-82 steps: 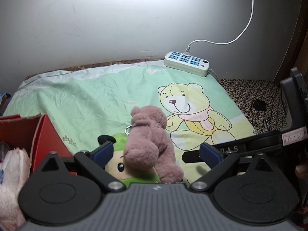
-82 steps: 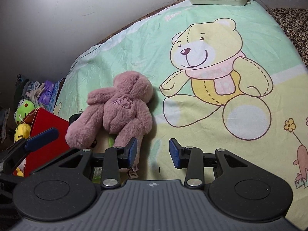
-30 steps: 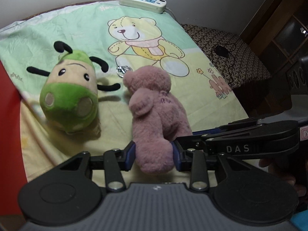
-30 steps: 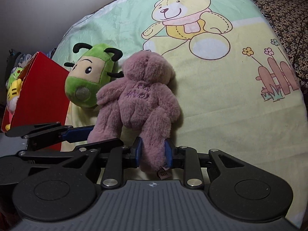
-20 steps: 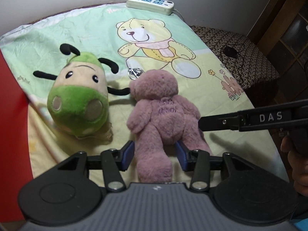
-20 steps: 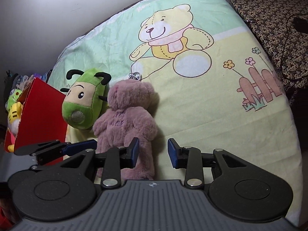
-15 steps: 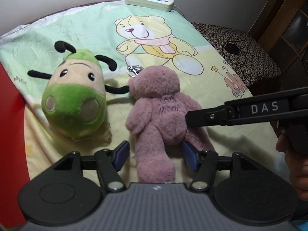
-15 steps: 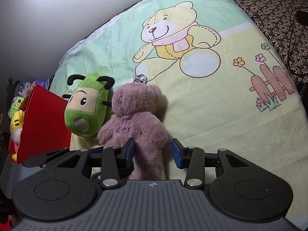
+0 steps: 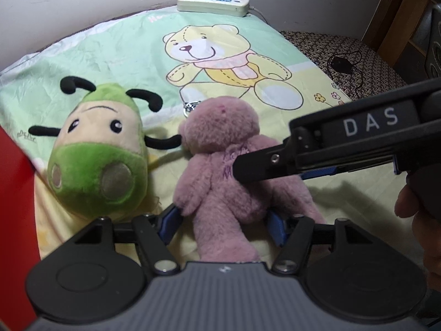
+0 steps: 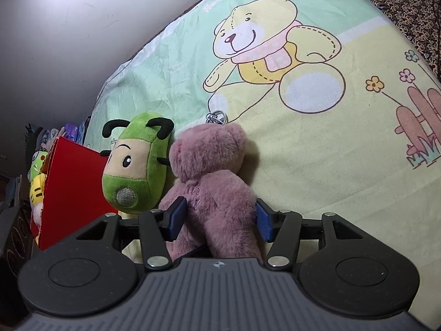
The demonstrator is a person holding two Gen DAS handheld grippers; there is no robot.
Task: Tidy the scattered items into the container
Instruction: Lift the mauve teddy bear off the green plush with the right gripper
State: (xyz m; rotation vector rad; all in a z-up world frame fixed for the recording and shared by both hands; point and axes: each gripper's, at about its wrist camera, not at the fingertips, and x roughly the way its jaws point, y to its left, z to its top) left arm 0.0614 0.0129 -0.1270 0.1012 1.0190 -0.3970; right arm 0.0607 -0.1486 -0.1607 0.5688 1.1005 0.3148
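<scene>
Left wrist view: pink bear lies face down on the bed sheet, just beside the green bug plush. My left gripper straddles 1 leg, jaws part-open, pads not pressing. Right gripper brackets the bear's lower body, jaws opening — nothing held. Red container sits left of the bug plush. Risk: 2 grippers crowding 1 soft toy — fingers may collide, or a close could pinch only fur and slip.
</scene>
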